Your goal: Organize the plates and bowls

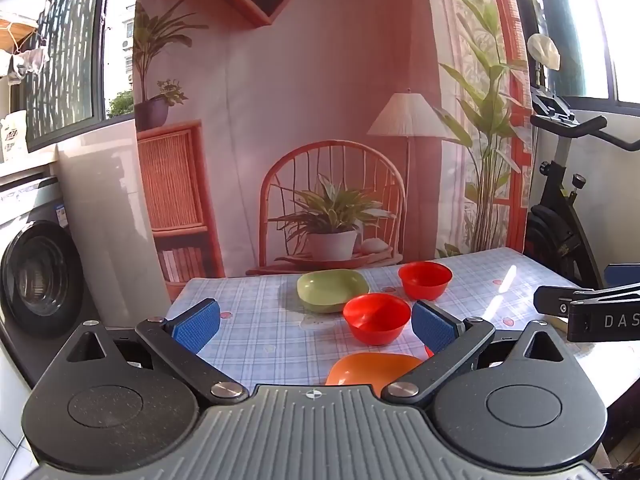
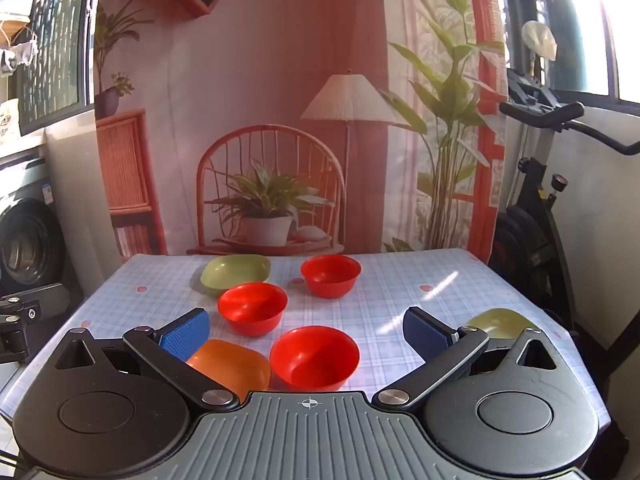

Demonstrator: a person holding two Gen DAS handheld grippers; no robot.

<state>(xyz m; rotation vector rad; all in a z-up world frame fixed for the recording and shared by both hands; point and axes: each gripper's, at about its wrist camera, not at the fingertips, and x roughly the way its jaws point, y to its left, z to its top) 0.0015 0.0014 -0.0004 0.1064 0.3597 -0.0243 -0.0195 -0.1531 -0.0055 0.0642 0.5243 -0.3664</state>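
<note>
Now we hold both tools, left (image 1: pixel 316 326) & right (image 2: pixel 306 334), wide open w/ nothing gripped, above bowls (image 2: pixel 314 358) on the bench (image 2: pixel 400 292).

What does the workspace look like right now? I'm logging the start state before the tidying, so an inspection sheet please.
Surface: table with pale checked cloth, sunlit streaks.
Job's things: three red bowls; two green plates; orange plate; all apart, unstacked.
Clutter: nothing seen.
Grippers: left gripper and right gripper open, holding nothing.
Cables: nothing seen.
Surroundings: printed backdrop, washing machine, exercise bike.
</note>
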